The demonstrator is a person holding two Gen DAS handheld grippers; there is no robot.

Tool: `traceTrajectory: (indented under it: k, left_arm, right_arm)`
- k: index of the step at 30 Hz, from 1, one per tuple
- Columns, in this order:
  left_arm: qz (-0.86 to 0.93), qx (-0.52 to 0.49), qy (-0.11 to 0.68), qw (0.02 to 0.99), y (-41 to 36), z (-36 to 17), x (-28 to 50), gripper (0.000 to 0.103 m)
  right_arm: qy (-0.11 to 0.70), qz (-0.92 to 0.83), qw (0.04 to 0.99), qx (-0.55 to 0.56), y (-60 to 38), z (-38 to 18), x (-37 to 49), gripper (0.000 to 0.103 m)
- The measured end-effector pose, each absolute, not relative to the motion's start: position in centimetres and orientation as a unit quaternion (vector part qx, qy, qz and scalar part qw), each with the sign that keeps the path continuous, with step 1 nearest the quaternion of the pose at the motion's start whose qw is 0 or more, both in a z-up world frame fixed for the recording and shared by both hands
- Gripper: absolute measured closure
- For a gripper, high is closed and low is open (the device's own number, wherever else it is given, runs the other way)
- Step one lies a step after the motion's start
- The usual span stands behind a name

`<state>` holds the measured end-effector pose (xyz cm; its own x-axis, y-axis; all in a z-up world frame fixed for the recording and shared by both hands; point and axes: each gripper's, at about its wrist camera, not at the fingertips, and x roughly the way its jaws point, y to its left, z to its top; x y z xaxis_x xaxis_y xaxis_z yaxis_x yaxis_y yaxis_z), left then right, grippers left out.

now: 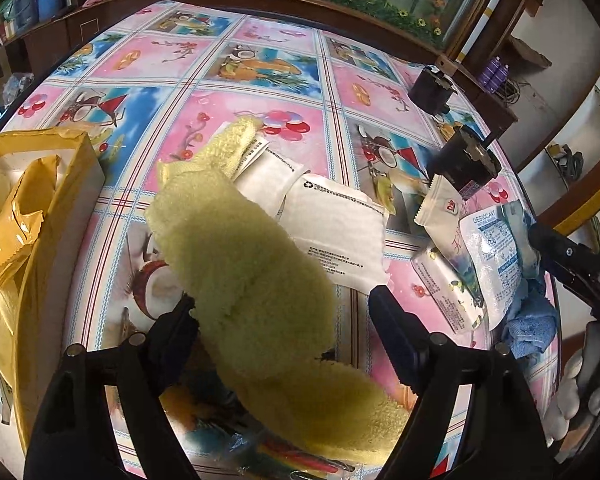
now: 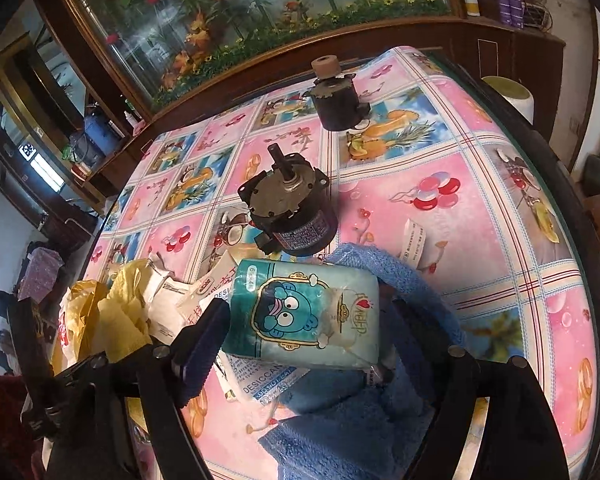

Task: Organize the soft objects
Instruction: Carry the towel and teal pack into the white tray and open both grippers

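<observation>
Left gripper (image 1: 284, 320) has its fingers spread wide around a fuzzy yellow towel (image 1: 252, 264) draped over white packets (image 1: 336, 228) on the cartoon tablecloth (image 1: 228, 68). Open yellow-lined box (image 1: 66, 184) sits just left.

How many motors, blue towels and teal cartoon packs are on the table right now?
Motors: 2, the near motor and the far motor
Blue towels: 1, the blue towel
Teal cartoon packs: 1, the teal pack
Total: 4
</observation>
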<state>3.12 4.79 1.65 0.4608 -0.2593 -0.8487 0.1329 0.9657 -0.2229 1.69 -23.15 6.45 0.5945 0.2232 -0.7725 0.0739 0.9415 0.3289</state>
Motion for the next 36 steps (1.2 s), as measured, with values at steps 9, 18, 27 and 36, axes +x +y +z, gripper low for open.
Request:
traceTrajectory:
  k: [9, 18, 27, 36]
  left_arm:
    - [-0.142, -0.081, 0.486, 0.859, 5.7, 2.5, 2.4, 0.067]
    - [-0.18, -0.146, 0.45, 0.862, 8.5, 6.1, 0.0, 0.066]
    - [-0.223, -0.195, 0.384, 0.874, 13.3, 12.2, -4.8, 0.066]
    - [-0.166, -0.182, 0.352, 0.903, 21.4, 15.1, -7.3, 0.066]
  right_arm:
    - [0.448, 0.027, 0.885, 0.126, -21.2, 6.4, 1.3, 0.033]
    - [0.4, 0.047, 0.902, 0.156, -21.9, 9.5, -2.1, 0.042]
    - [0.36, 0.095, 0.915, 0.152, -19.1, 13.4, -5.4, 0.042]
    - [0.366, 0.174, 0.909, 0.1, -10.8, 14.4, -6.6, 0.042]
